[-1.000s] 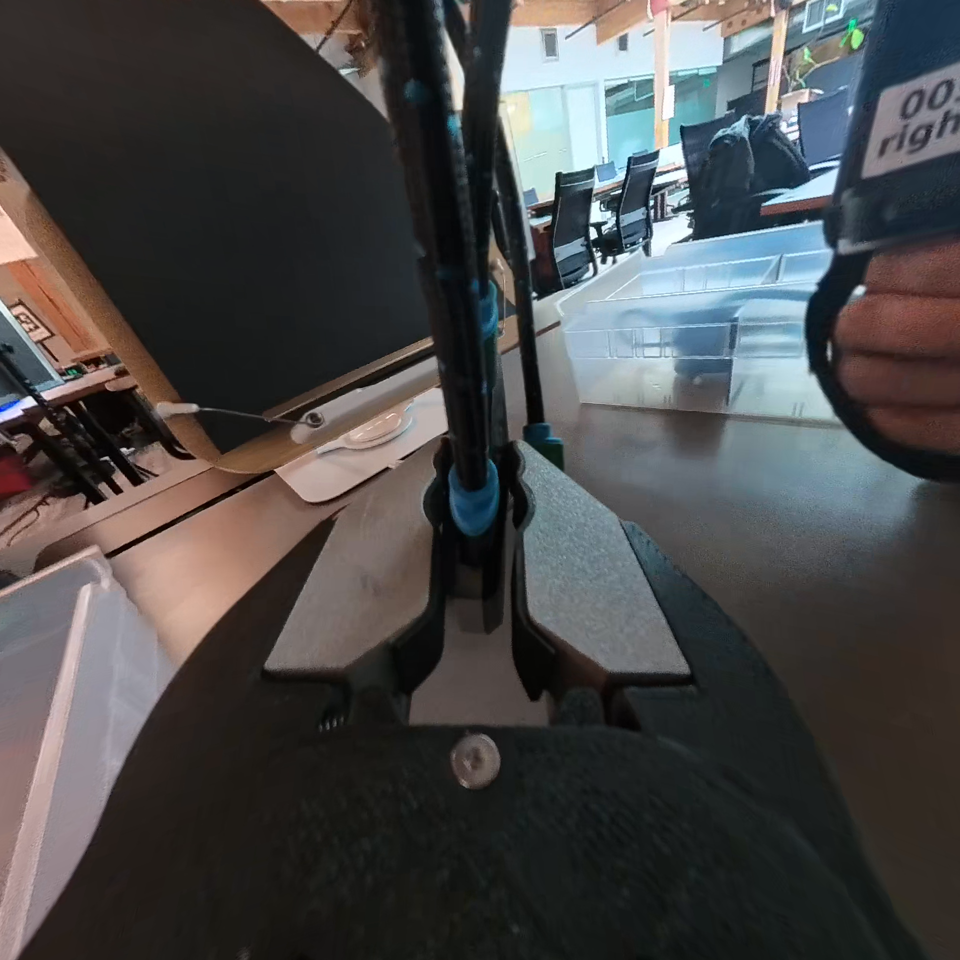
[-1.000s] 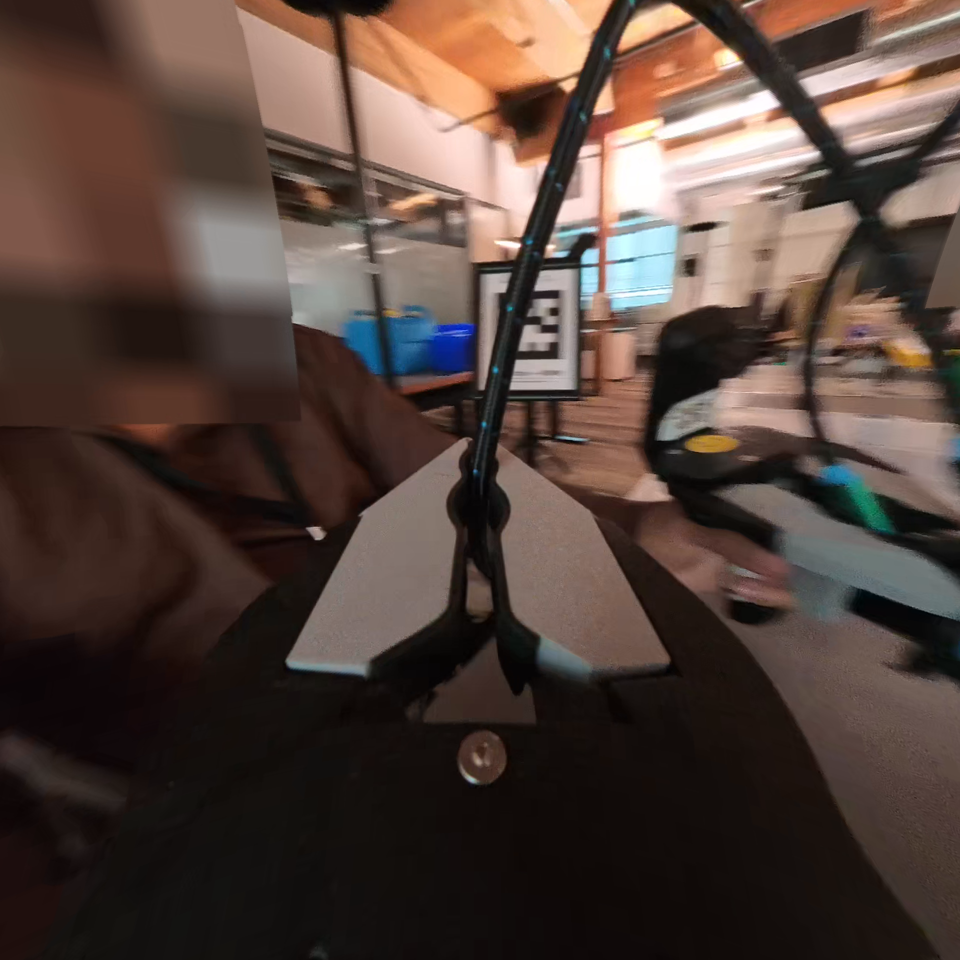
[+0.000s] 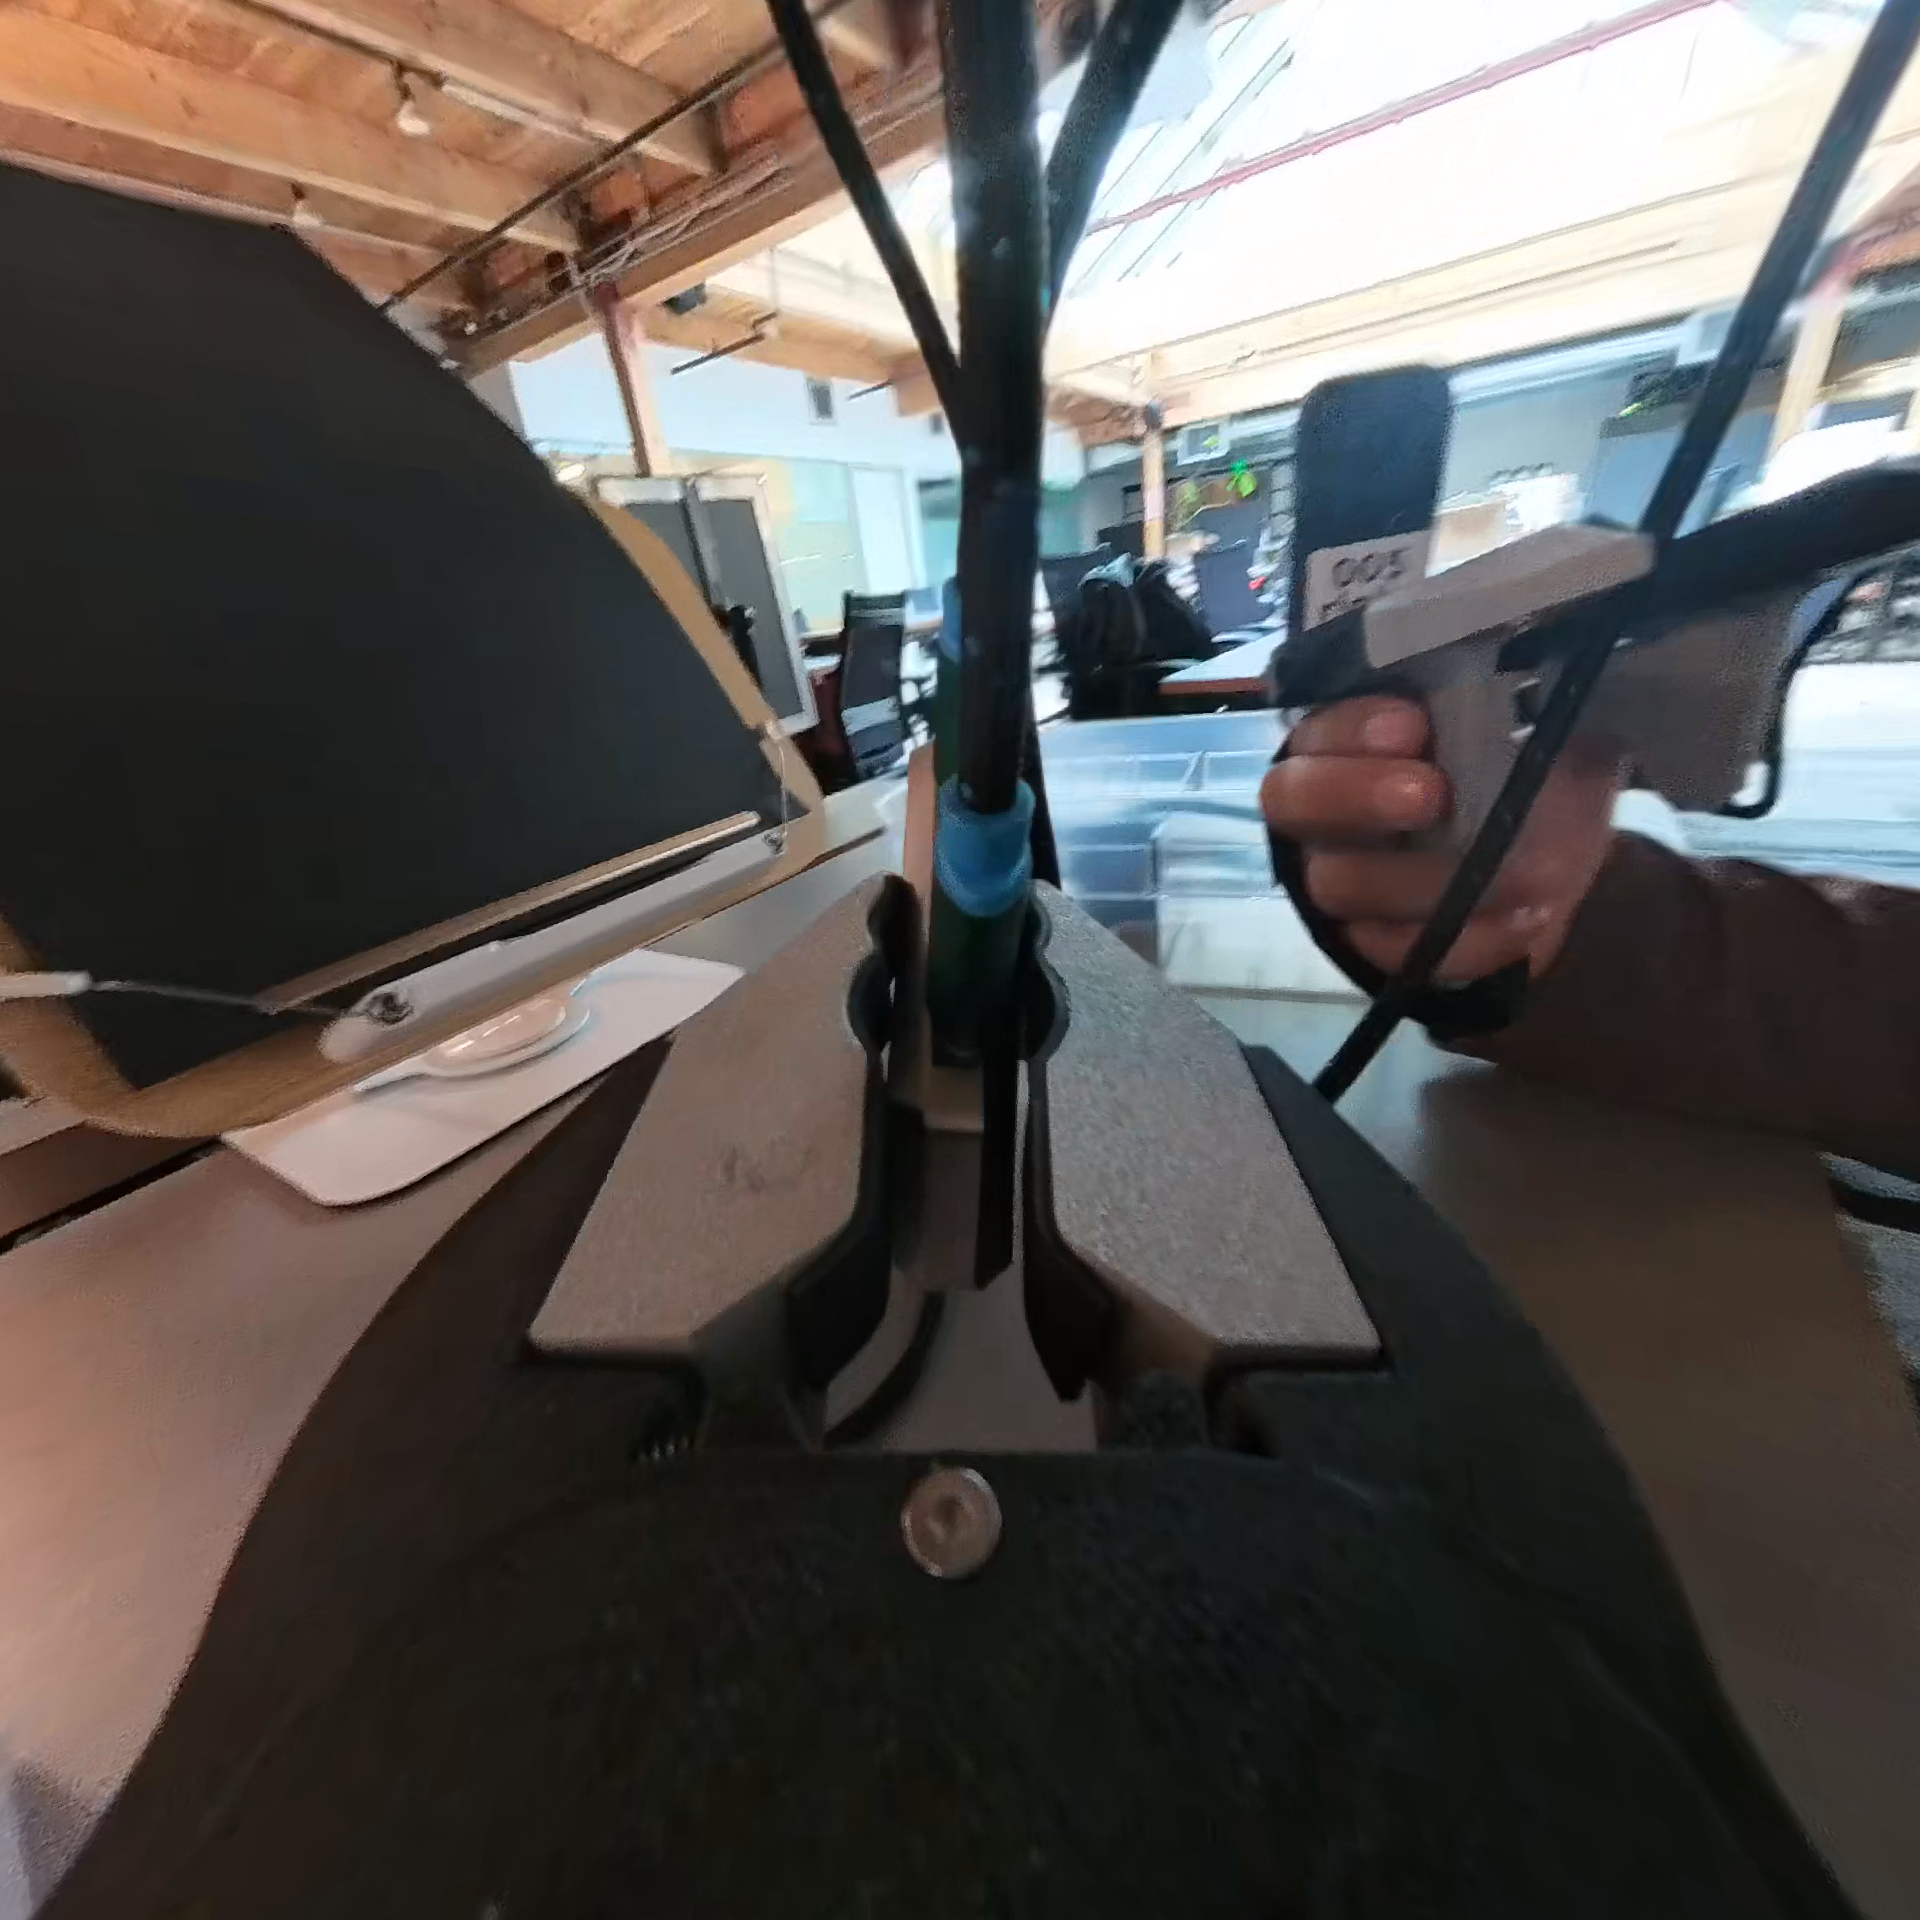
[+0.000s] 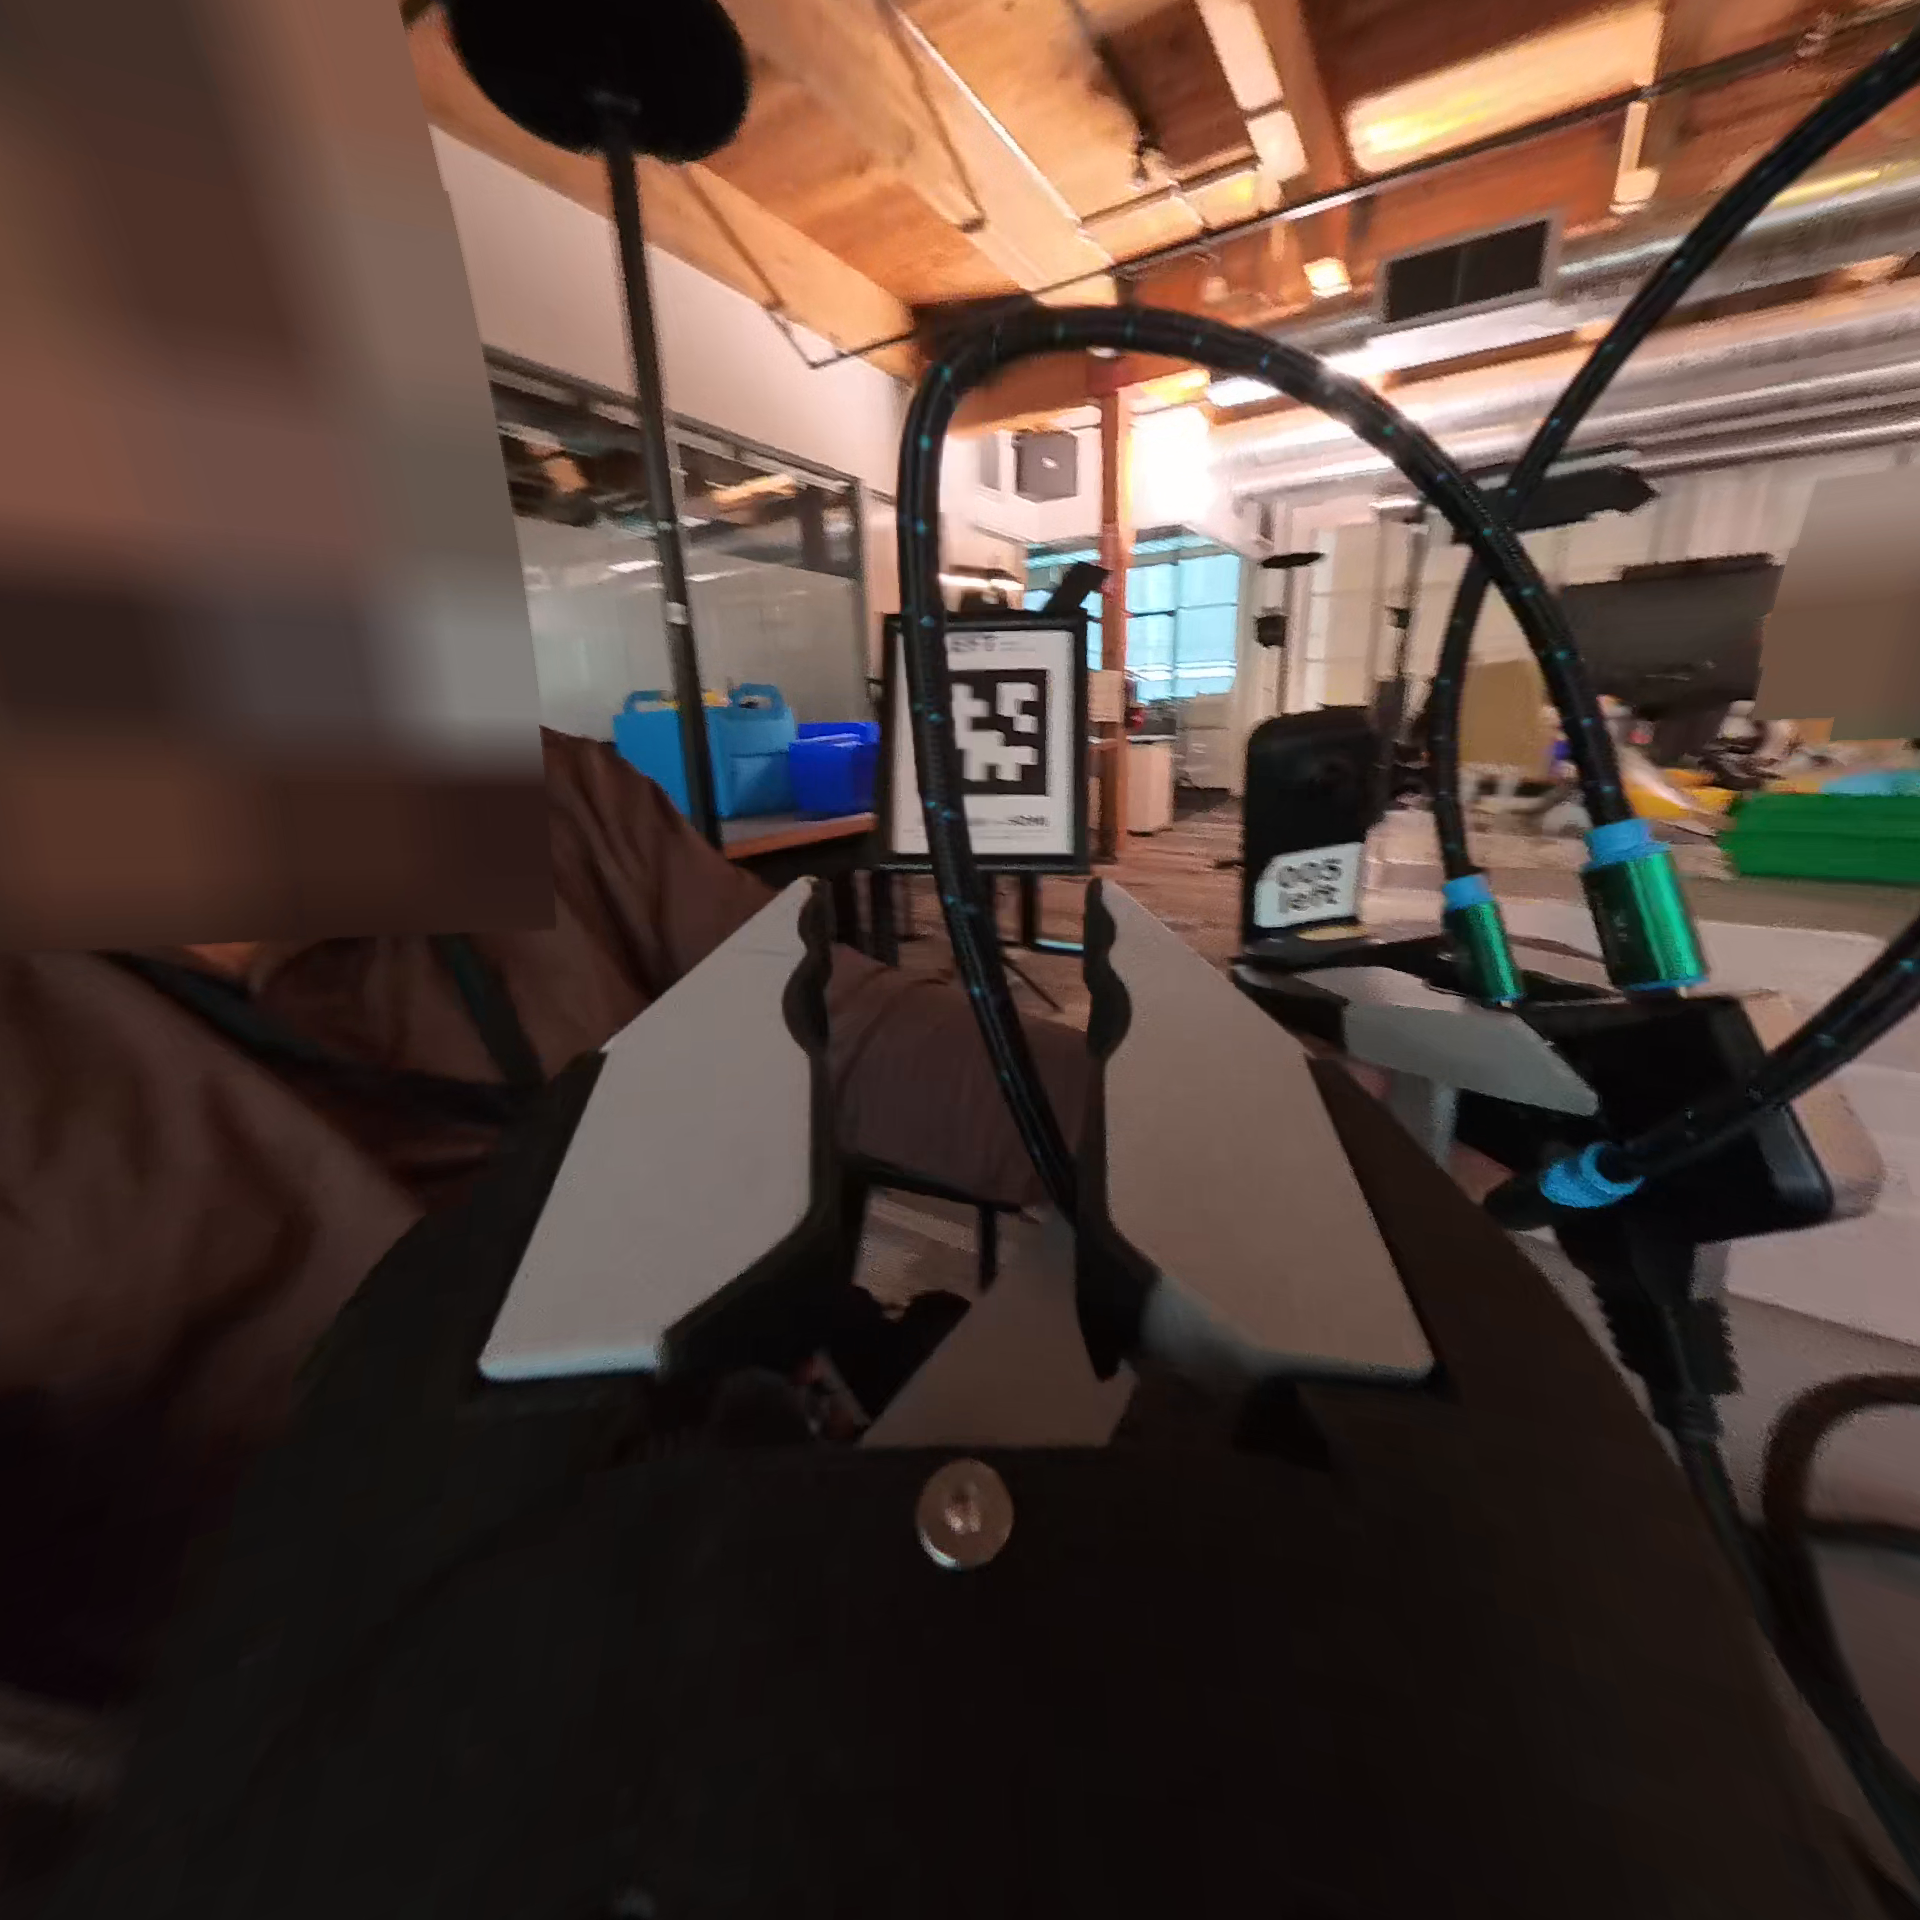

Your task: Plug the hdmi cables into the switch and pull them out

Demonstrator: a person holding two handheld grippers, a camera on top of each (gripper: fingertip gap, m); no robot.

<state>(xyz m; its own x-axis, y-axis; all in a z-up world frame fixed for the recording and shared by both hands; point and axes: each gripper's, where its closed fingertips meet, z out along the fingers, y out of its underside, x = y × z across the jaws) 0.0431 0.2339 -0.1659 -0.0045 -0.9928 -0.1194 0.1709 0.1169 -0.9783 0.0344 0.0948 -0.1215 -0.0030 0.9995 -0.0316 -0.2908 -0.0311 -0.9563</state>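
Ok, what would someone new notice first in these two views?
Probably the braided black cable arching up through the right tongs, which stand open around it without pressing. Next, the green plugs with blue collars standing in the black switch at right, and the left tongs closed on that switch.

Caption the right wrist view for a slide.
Right gripper open around a braided black cable; two green plugs stand nearby.

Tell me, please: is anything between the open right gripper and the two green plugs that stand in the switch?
Yes. A braided black cable runs down through the open right gripper, apart from both pads. The two green plugs in the black switch stand off to its right, with the left gripper holding the switch in front of them.
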